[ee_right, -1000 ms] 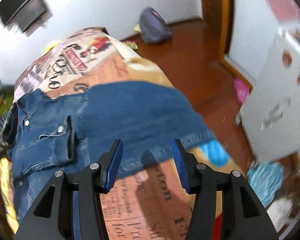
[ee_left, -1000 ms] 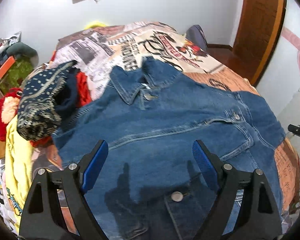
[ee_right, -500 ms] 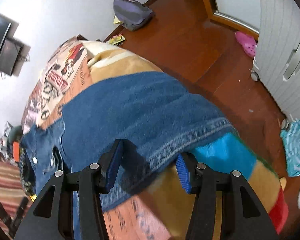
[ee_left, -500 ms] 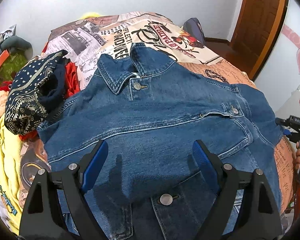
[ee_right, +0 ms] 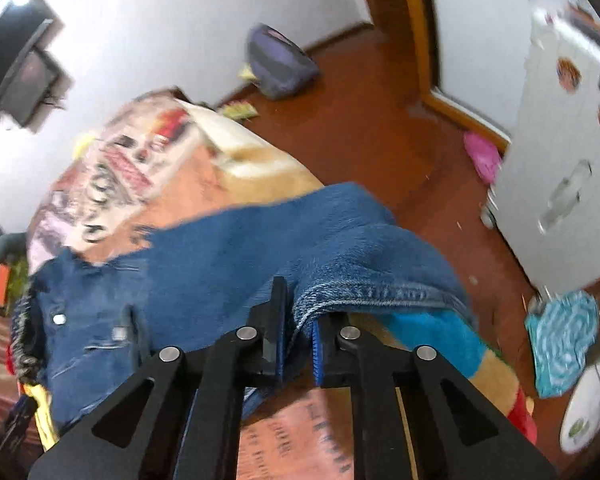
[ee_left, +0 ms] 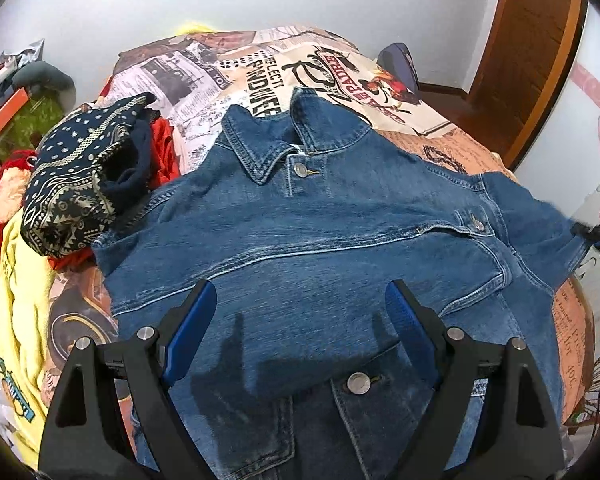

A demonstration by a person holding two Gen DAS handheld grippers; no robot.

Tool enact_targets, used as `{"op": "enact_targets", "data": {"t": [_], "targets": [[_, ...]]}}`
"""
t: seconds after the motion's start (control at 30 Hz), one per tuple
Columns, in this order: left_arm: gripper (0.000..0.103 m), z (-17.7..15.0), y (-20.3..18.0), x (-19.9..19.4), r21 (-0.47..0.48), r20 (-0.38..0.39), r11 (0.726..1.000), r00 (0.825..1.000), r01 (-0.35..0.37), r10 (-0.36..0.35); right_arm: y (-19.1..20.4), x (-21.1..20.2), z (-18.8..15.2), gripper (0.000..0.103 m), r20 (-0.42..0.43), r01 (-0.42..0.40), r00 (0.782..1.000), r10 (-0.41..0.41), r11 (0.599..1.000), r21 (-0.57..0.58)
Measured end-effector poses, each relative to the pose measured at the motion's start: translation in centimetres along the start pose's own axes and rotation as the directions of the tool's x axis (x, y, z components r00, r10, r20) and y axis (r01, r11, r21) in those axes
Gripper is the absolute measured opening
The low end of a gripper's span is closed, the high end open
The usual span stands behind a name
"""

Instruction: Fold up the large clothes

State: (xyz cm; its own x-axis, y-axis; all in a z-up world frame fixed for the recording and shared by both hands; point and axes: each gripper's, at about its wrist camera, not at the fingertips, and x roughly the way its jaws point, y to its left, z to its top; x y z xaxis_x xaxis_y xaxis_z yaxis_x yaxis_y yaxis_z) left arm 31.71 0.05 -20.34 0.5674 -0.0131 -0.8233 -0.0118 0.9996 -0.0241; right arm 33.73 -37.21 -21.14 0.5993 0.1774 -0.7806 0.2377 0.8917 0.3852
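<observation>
one sleeve cuff (ee_right: 380,292) clamped in right tool (ee_right: 298,344); left tool (ee_left: 300,320) gapes empty over denim jacket (ee_left: 320,240); carry the sleeve inward flat, no bunching.

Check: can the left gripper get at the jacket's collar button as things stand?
Probably yes. The left gripper is open above the denim jacket, and nothing covers the collar button; the right gripper grips only the sleeve hem.

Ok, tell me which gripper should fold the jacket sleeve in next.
Right. The right gripper is already shut on the cuff of the denim jacket, lifting it off the bed. The left gripper hovers open over the jacket's front, holding nothing.
</observation>
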Motion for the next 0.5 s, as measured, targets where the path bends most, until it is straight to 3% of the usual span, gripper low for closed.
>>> {"op": "enact_targets", "data": {"t": [0.2, 0.37, 0.5], "targets": [[0.086, -0.3, 0.6, -0.9, -0.011, 0.011, 1.0, 1.0, 0.006, -0.006, 7.7, -4.7, 0.5, 0.008, 0.09, -0.115, 0.987, 0.133, 0.977, -0.177], [0.086, -0.8, 0.9, -1.9, 0.004, 0.026, 1.0, 1.0, 0.004, -0.004, 13.4, -4.7, -1.9, 0.008, 0.057, -0.194, 0.974, 0.219, 0.937, -0.29], [0.086, -1.3, 1.1, -2.8, 0.027, 0.04, 1.0, 0.999, -0.015, 0.014, 16.3, -1.9, -4.7, 0.008, -0.056, -0.242, 0.97, 0.237, 0.91, -0.338]]}}
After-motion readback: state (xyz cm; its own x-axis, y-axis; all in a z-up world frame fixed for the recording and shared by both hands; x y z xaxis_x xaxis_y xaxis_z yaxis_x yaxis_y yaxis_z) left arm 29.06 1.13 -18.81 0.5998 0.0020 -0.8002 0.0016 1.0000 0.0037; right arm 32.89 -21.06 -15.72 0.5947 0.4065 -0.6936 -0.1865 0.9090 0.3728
